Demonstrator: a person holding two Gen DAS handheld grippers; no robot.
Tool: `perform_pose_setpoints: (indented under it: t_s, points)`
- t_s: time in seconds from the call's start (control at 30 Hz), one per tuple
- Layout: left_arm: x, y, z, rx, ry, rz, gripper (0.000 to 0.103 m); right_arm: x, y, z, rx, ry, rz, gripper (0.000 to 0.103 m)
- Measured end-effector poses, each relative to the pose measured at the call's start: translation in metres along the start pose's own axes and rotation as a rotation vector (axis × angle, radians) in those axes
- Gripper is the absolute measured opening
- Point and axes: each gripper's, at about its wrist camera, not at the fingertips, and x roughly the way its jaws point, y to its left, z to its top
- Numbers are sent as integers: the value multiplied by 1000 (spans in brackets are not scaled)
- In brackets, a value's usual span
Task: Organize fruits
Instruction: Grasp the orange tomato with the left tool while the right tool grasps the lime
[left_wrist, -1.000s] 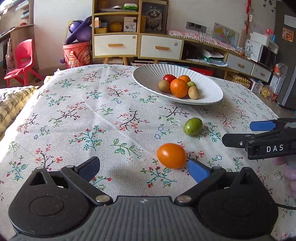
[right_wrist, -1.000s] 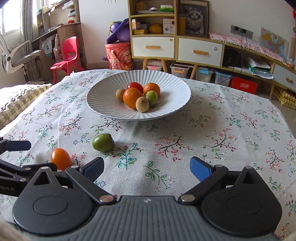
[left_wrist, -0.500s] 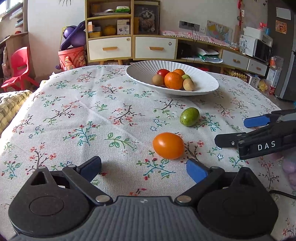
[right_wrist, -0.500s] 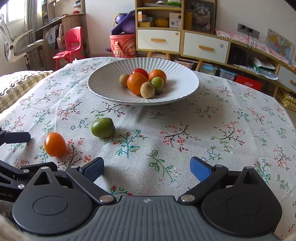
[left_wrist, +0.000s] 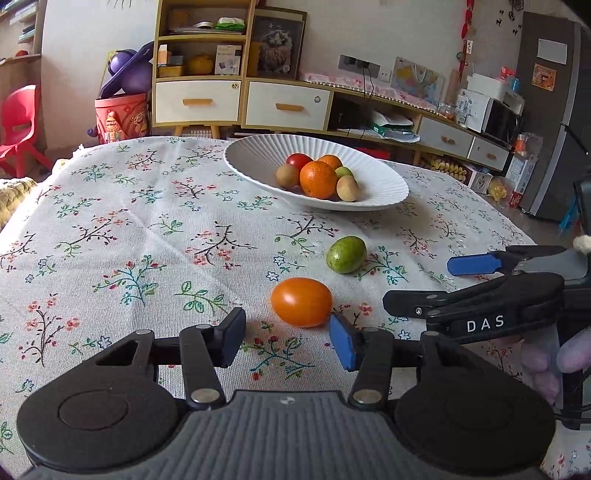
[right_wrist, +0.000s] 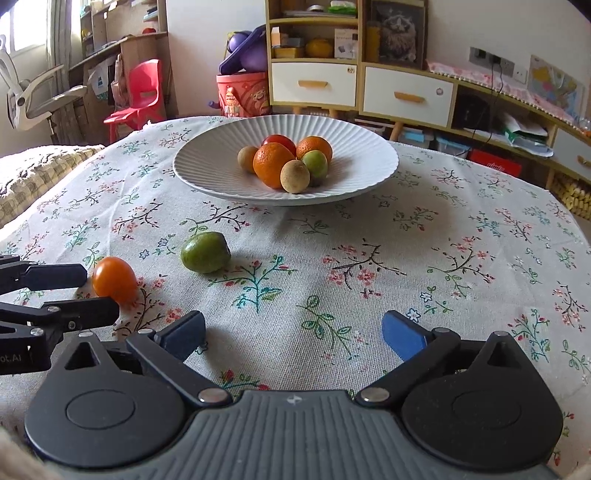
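An orange tomato (left_wrist: 301, 302) lies on the floral tablecloth just ahead of my left gripper (left_wrist: 288, 343), which is open with its right pad close beside the fruit. It also shows in the right wrist view (right_wrist: 113, 278). A green fruit (left_wrist: 346, 254) lies a little beyond it, also in the right wrist view (right_wrist: 205, 252). A white ribbed bowl (left_wrist: 384, 181) at the far side holds several fruits. My right gripper (right_wrist: 291, 332) is open and empty over bare cloth, and shows from the side in the left wrist view (left_wrist: 436, 280).
The round table (right_wrist: 461, 236) drops off at its right and far edges. A woven cushion (right_wrist: 33, 177) lies at the left. Cabinets (left_wrist: 236, 96), a red chair (right_wrist: 142, 92) and a red bucket (left_wrist: 120, 118) stand beyond the table.
My left gripper has moved forward and lower toward the orange tomato, and its jaws have narrowed somewhat. My right gripper has shifted slightly forward; the fruits have not moved.
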Motion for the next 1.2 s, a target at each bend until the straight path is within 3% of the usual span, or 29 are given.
perform_pose_setpoints:
  t_s: [0.13,0.23,0.73,0.93,1.2]
  points:
    - [5,-4,4,5,5,-17,23,2,4,5,-15,2,12,92]
    - [6,-3,6,-11,10,-25,21,2,5,6,-20,4,17,89]
    - [2,16,21,-75,54,81,20,8,22,18,-43,9,47,77]
    - [0,22,24,-87,63,100,20,11,29,21,-69,9,59,65]
    - [-1,25,25,-100,71,103,20,13,25,27,-15,8,76,52]
